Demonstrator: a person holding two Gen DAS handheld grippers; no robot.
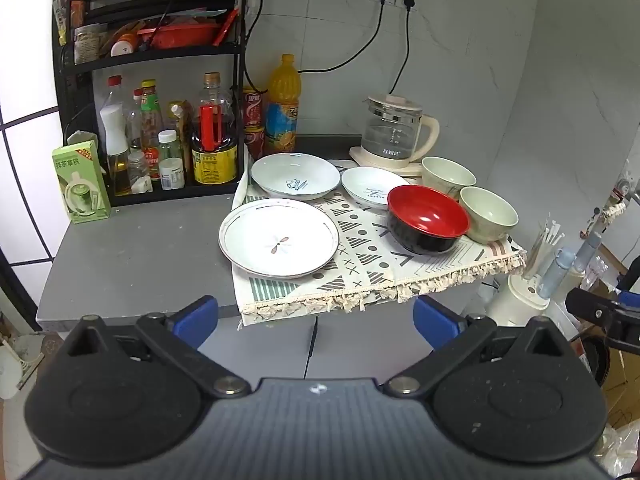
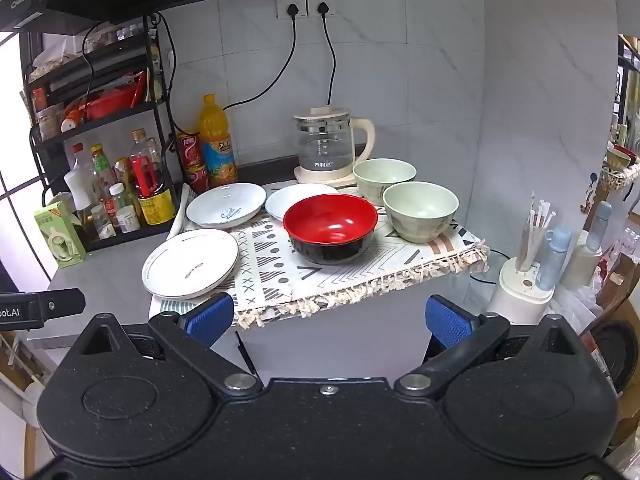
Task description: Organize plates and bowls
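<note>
On a patterned cloth (image 1: 360, 256) lie a flat white plate (image 1: 278, 238) at the front left, a deep white plate (image 1: 295, 176) behind it and a smaller white dish (image 1: 370, 188) beside that. A red-and-black bowl (image 1: 427, 218) sits in the middle, and two pale green bowls (image 1: 488, 214) (image 1: 448, 172) stand at the right. My left gripper (image 1: 316, 324) hangs open before the counter's front edge, holding nothing. My right gripper (image 2: 330, 322) is also open and empty, short of the cloth (image 2: 320, 268), facing the red bowl (image 2: 331, 226) and flat plate (image 2: 190, 262).
A glass kettle (image 1: 394, 132) stands at the back by the wall. A black rack (image 1: 160, 92) with bottles and an orange drink bottle (image 1: 283, 104) fill the left rear. A green carton (image 1: 80, 184) sits on the grey counter (image 1: 136, 256). A straw holder (image 2: 524, 276) stands right.
</note>
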